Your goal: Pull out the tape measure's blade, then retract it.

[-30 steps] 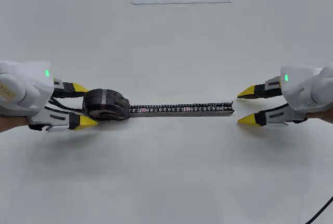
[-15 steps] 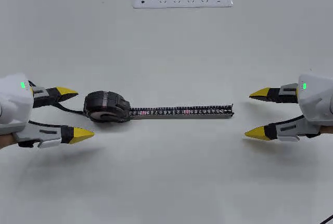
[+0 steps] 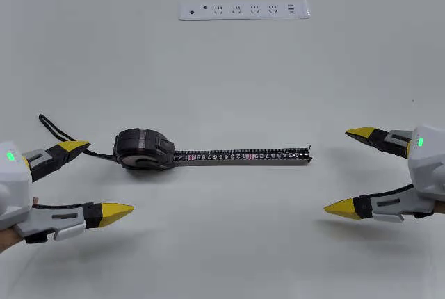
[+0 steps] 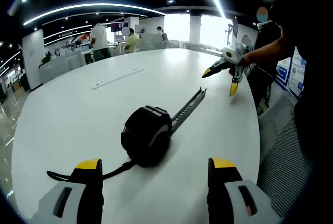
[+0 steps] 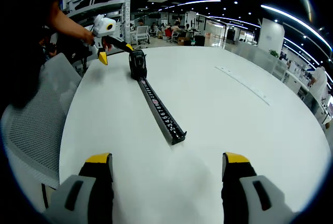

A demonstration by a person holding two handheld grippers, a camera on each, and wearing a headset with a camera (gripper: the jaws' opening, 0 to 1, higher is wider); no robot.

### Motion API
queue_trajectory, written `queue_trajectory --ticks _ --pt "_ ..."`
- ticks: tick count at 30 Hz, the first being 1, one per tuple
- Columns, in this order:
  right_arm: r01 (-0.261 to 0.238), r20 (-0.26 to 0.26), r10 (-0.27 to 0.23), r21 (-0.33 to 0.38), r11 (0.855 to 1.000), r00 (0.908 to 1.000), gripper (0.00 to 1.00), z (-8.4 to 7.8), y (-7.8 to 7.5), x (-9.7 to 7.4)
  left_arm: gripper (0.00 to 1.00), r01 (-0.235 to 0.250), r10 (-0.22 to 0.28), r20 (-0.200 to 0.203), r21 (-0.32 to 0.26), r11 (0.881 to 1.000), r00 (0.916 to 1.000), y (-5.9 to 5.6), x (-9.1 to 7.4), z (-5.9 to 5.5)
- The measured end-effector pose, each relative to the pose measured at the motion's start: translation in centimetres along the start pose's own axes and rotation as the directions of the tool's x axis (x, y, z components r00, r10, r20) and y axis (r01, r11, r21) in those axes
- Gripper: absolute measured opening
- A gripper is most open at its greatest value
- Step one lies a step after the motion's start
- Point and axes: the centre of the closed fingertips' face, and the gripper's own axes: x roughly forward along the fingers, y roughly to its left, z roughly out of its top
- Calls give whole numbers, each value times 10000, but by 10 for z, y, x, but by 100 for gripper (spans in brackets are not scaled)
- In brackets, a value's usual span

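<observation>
The jaws of the left gripper and the right gripper gape wide and hold nothing, and the tape measure lies free on the counter, its blade out toward three o'clock, so I fear it skids or whips back if retracted unpinned.

— What carries everything?
— A white desk, smooth and plain, with a rounded edge.
— What lies on it?
— A black tape measure sits left of centre. Its blade is drawn out and lies flat along the desk toward the right, end hook down on the surface. A thin black cord trails from the case's left side.
— Anything further back?
— A white power strip lies flat at the far side, well apart from the tape measure and roughly parallel to the blade.
</observation>
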Motion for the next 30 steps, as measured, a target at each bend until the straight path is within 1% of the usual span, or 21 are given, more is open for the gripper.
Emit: queue_trajectory --ticks 1,2,4,5,6,7,10,13,17,18,19,20,22,23,24,26,27,29,30 --pt "143 109 -145 162 9998 9998 90 1 -1 0 81 -137 137 69 -81 9999 9999 0 0 -1" --pt "186 194 -191 270 9995 9996 91 2 1 -1 82 -303 308 194 -247 9992 9993 -2 -1 0" --pt "351 257 -357 254 9991 9990 93 3 3 -1 84 -517 527 367 -282 9983 9979 -3 -3 0" --pt "406 312 -418 379 9985 9986 95 4 4 -1 85 -669 688 439 -433 9968 9967 -4 -3 0" --pt "415 323 -428 424 9982 9986 95 4 5 -1 87 -718 741 457 -510 9961 9962 -5 -4 0" --pt "533 396 -550 422 9977 9977 96 5 7 -1 89 -812 850 531 -699 9942 9950 -7 -4 0" --pt "543 484 -578 698 9961 9972 96 5 13 0 92 -902 947 520 -842 9924 9941 -12 -5 -2" --pt "537 503 -574 724 9959 9971 97 5 14 0 97 -930 975 511 -850 9920 9939 -12 -5 -2" --pt "748 688 -825 1081 9913 9942 98 7 26 1 99 -1346 1442 795 -1152 9842 9863 -19 -8 0" --pt "811 709 -893 1105 9906 9935 99 7 26 1 99 -1398 1501 837 -1177 9832 9851 -20 -9 0" --pt "851 757 -942 1157 9896 9927 99 8 28 0 99 -1557 1672 912 -1216 9803 9817 -19 -9 1" --pt "912 863 -1023 1248 9880 9910 99 10 29 0 99 -1731 1868 991 -1320 9760 9774 -19 -10 2" --pt "1060 938 -1190 1329 9854 9885 99 11 31 0 100 -1783 1966 1162 -1514 9723 9736 -21 -9 4" --pt "1139 1021 -1295 1464 9827 9863 99 13 32 0 100 -1916 2098 1179 -1489 9701 9706 -22 -9 4" --pt "1223 1071 -1392 1506 9810 9845 99 15 32 -1 100 -1936 2127 1193 -1534 9690 9698 -23 -9 4" --pt "1409 1157 -1594 1539 9780 9804 100 18 33 -1 100 -2100 2304 1124 -1687 9630 9666 -24 -8 2" --pt "1680 1220 -1880 1576 9731 9746 100 20 31 -2 100 -2198 2403 1092 -1717 9603 9645 -25 -8 1" --pt "1951 1377 -2196 1712 9657 9658 100 24 29 -3 100 -2274 2484 1082 -1761 9578 9626 -27 -8 0" --pt "2117 1423 -2385 1808 9605 9607 100 26 29 -4 100 -2392 2610 1105 -1781 9545 9590 -29 -8 1"
